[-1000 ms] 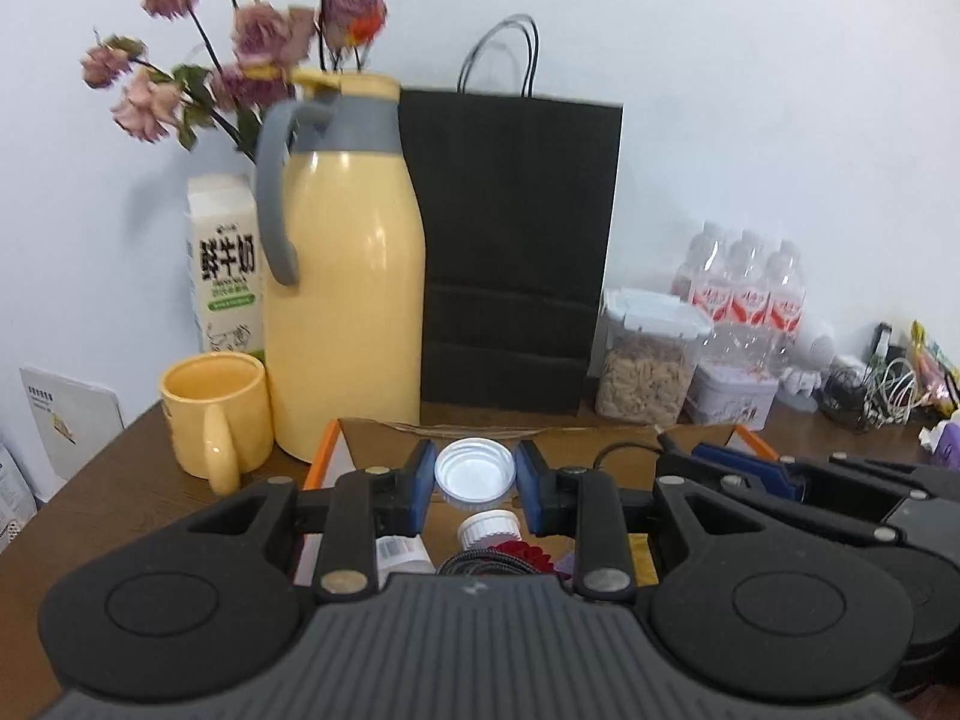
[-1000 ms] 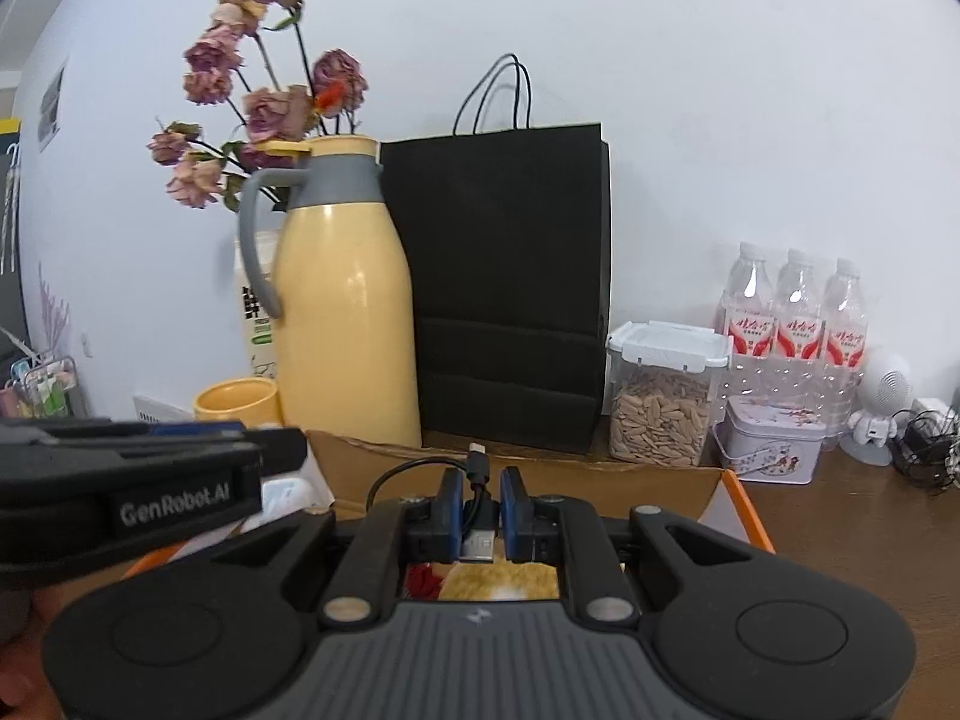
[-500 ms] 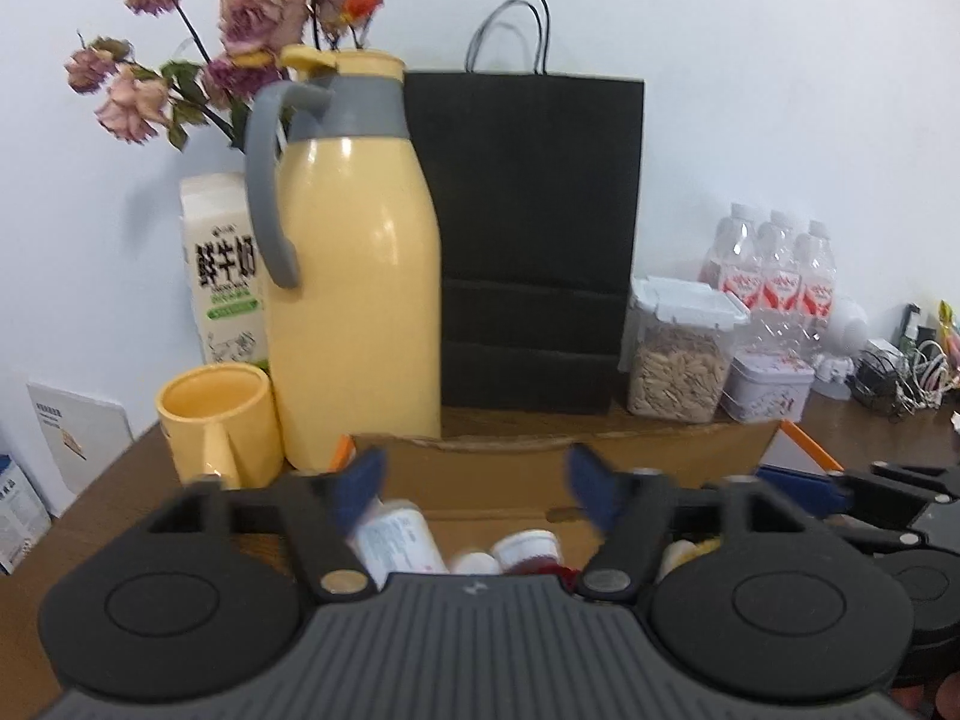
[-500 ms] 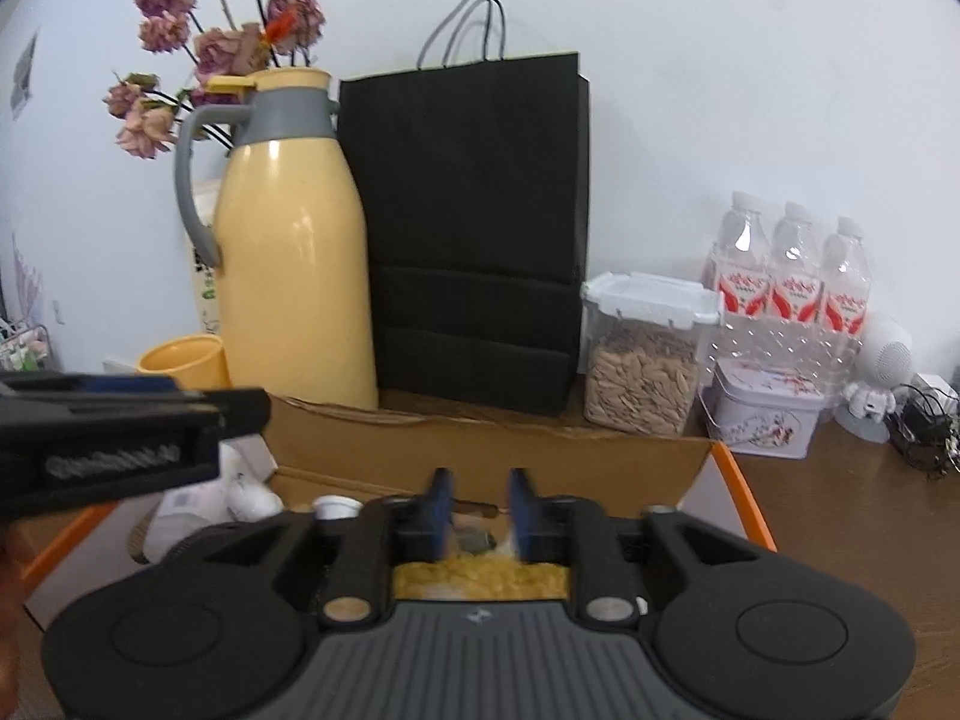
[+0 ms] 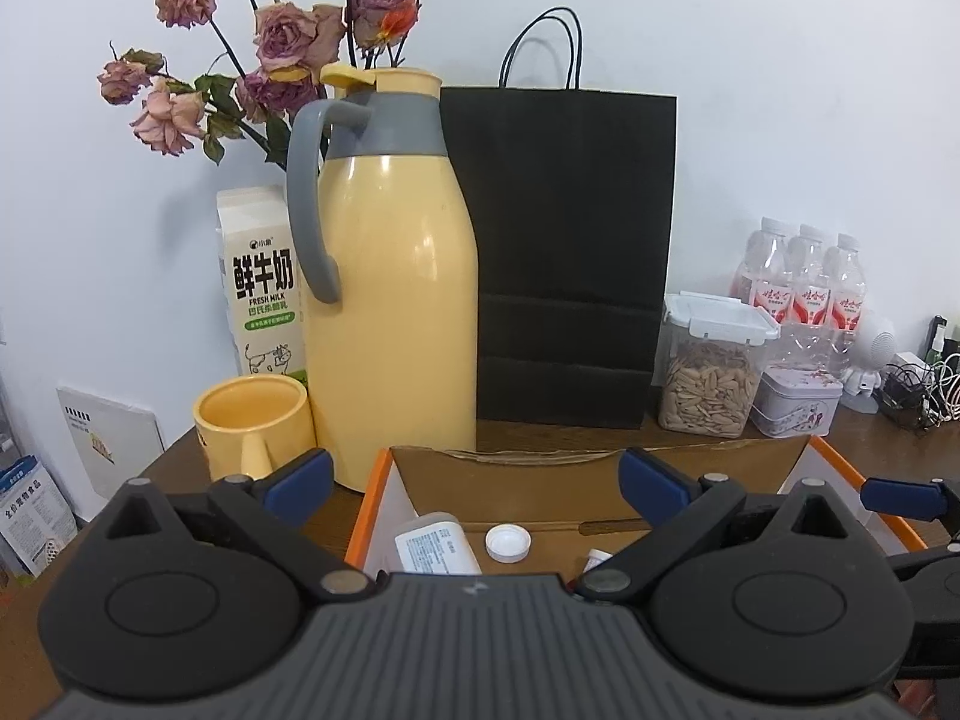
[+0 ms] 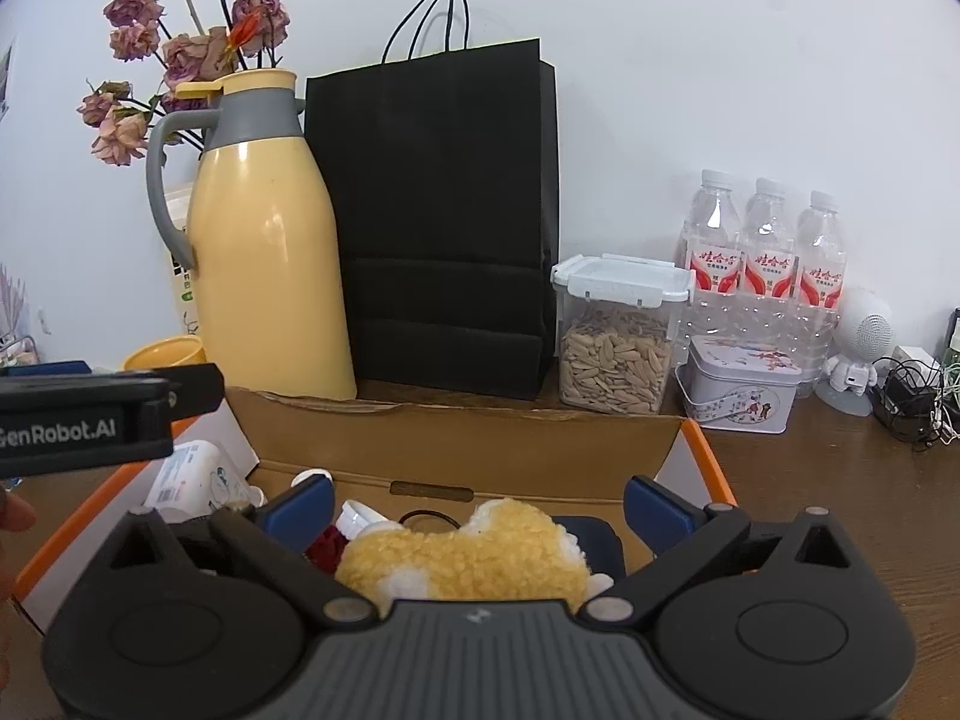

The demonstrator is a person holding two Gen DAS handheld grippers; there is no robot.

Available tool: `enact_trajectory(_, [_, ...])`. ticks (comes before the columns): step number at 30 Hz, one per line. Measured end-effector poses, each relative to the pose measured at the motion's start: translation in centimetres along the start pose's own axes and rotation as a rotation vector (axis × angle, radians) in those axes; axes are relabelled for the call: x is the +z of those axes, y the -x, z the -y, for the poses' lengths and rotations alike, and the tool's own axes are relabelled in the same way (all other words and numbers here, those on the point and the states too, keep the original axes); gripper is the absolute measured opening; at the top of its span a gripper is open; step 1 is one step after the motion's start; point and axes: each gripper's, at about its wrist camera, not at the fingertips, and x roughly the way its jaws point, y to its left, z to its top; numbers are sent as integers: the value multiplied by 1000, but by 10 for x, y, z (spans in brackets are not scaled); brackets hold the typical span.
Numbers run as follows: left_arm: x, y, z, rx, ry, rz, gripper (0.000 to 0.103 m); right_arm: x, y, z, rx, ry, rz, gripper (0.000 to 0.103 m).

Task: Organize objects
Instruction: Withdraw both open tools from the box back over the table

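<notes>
A white bottle cap (image 5: 507, 542) lies open side up in the cardboard box (image 5: 600, 468), below and between the left gripper's fingers (image 5: 651, 483); a white bottle (image 5: 435, 552) lies beside it.

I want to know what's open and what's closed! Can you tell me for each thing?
Left gripper: open, jaws just spread wide, nothing between them.
Right gripper: open, just spread, nothing gripped.
Cardboard box: open, things inside.
Yellow thermos: lid on, upright.
Yellow mug: upright, looks empty.
Milk carton: upright, top closed.
Black paper bag: standing.
Seed container: lid clipped on, over half full.
Water bottles: capped.
Tin: lid on.
</notes>
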Motion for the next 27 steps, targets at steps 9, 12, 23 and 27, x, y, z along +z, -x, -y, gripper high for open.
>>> enact_trajectory(9, [2, 47, -8, 8, 6, 40, 103, 2, 42, 1, 17, 9, 47, 103])
enact_trajectory(12, [-2, 71, -12, 5, 4, 36, 103, 1, 66, 0, 26, 4, 68, 103])
enact_trajectory(23, [-56, 157, -24, 0, -24, -80, 103, -44, 168, -10, 32, 12, 43, 103])
enact_trajectory(27, [-73, 185, -30, 1, -27, -108, 103, -68, 197, -16, 30, 5, 2, 103])
